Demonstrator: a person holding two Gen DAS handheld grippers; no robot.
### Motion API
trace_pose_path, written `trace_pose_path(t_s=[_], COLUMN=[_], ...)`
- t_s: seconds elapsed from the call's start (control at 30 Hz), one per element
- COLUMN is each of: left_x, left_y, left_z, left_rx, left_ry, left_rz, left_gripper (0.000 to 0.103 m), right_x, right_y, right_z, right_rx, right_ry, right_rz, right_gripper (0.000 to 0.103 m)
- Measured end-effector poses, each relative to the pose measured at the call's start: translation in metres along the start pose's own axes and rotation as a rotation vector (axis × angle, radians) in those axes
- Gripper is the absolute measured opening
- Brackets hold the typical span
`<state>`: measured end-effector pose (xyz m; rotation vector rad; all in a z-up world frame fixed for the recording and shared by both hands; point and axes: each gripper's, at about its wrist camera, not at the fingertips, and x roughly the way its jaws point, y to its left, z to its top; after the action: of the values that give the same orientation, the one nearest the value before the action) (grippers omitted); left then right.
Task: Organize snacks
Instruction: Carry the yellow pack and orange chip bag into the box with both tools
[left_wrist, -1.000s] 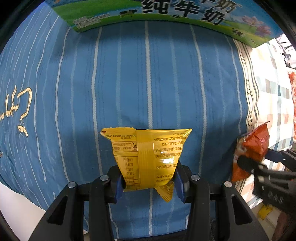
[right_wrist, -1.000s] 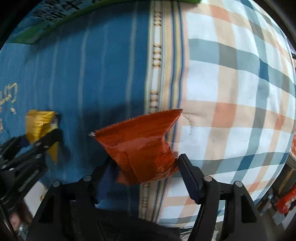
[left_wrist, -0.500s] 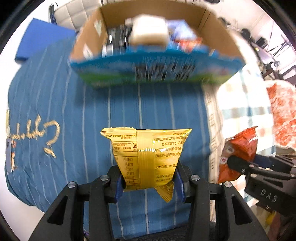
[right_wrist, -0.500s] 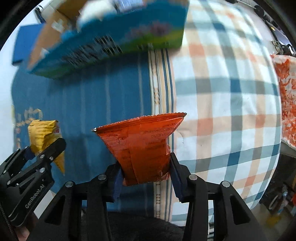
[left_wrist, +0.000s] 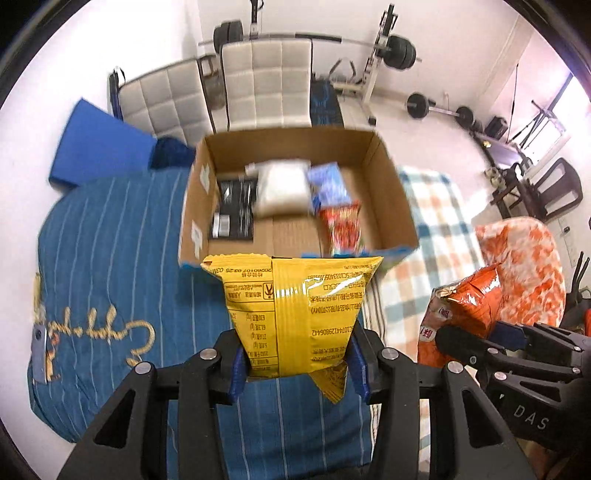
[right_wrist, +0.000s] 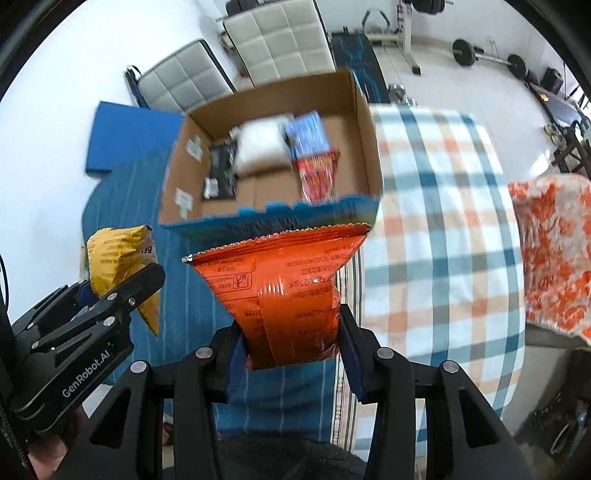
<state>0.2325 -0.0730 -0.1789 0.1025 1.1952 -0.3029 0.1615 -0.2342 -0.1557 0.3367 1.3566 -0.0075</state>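
Observation:
My left gripper (left_wrist: 297, 363) is shut on a yellow snack bag (left_wrist: 295, 306), held up above the blue striped cloth (left_wrist: 110, 258). My right gripper (right_wrist: 291, 350) is shut on an orange snack bag (right_wrist: 284, 288); the same orange bag (left_wrist: 465, 306) shows at the right of the left wrist view, and the yellow bag (right_wrist: 118, 258) at the left of the right wrist view. Ahead and below stands an open cardboard box (left_wrist: 384, 184) holding a black packet (left_wrist: 234, 206), a white packet (left_wrist: 282, 188), a blue one (left_wrist: 327, 184) and a red one (left_wrist: 341, 229).
The box (right_wrist: 365, 129) straddles the blue cloth and a plaid cloth (right_wrist: 443, 203). An orange-patterned cloth (right_wrist: 554, 251) lies to the right. Beyond are white padded chairs (left_wrist: 266, 81), a blue mat (left_wrist: 96, 147) on the floor and barbell equipment (left_wrist: 391, 51).
Both grippers have risen and pulled back with their bags; the view went from close over the cloth to looking down into the open box. The right gripper closed fully on the orange bag.

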Motion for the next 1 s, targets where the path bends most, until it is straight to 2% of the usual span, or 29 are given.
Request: trace_pose_path(t_s=[0.23,0.37,0.53,0.63,0.73,1.0], left_x=[-0.006,0.003,0.021,0.043,0.081,0.192], left_y=[0.004,0.018,0.044,0.061,0.076,0.102], left_z=[0.034,0.060,0.097,0.116,0.130,0.130], left_rx=[-0.006,-0.041,-0.077,-0.104,-0.135,-0.209], left_ry=[-0.040,-0.024,-0.013,0.033,0.115,0.349], left_rz=[-0.005,-0.056,-0.052,-0.071,-0.093,-0.131], left_gripper=[0.041,0.041,0.041,0.042,0.042,0.041], right_x=[-0.015,-0.008,0.014,0.039,0.072,0.173], right_y=[0.009,0.015,0.022,0.024,0.025,0.030], right_z=[0.029,0.049,0.079,0.101,0.127,0.169], right_rx=[-0.020,-0.038,-0.050,-0.040,-0.016,0.021], right_ry=[-0.065,-0.084,-0.093,-0.073,-0.034,0.120], right_rz=[0.021,0.027,0.018,0.012,0.017,0.023], right_gripper=[0.047,0.047,0.047,0.047,0.047,0.047])
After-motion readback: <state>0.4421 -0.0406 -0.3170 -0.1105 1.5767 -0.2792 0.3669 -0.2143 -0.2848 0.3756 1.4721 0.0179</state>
